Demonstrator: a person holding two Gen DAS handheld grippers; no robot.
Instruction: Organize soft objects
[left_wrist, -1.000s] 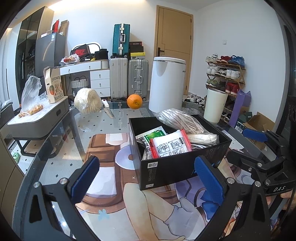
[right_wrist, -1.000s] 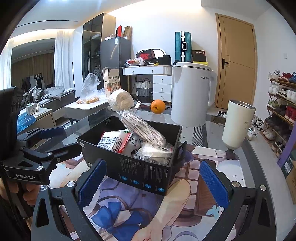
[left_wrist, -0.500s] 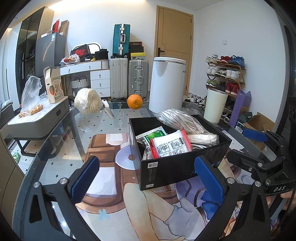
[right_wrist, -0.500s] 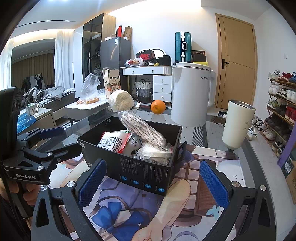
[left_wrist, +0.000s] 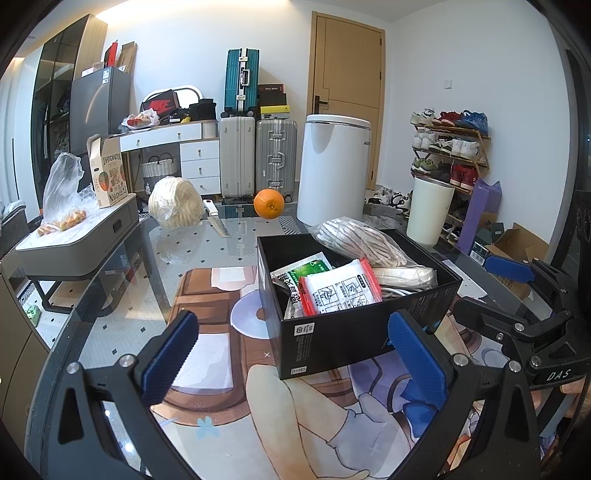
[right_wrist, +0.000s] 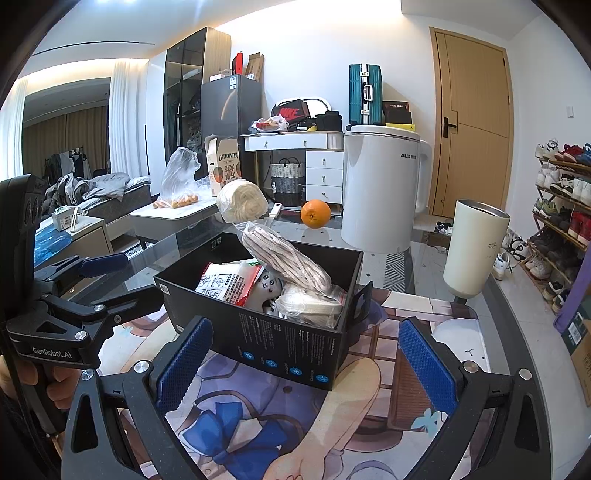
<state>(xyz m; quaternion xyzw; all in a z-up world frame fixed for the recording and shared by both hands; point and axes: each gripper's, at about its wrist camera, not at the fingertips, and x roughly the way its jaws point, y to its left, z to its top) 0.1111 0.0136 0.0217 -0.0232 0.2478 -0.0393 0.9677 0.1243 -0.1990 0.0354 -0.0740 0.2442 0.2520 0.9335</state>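
Left tool (left_wrist: 291, 354): jaws spread wide, grasping nothing, low over the bench (left_wrist: 122, 280).
Right tool (right_wrist: 306, 363): likewise spread and unloaded, held beside the left one.

Box (left_wrist: 354, 328): black, open-topped, directly ahead of both tools, its near wall just beyond the blue pads (left_wrist: 168, 356). Sits on a printed mat (left_wrist: 295, 413).

Contents, already stowed:
- bag of rope (left_wrist: 360, 242), resting across the far rim and standing proud of it
- red-edged packet (left_wrist: 341, 286), upright at the front
- green packet (left_wrist: 303, 267), behind it
- flat white bundle (left_wrist: 404, 275), right of the packets
- small plush toy (right_wrist: 267, 286), partly buried, seen from the right tool only

Still outside: wrapped pale bundle (left_wrist: 175, 203), well beyond the box on the far bench, left of a knife (left_wrist: 218, 221) and an orange (left_wrist: 269, 204).

Status, by judgement: largely done; the far bundle, if soft, remains to collect.
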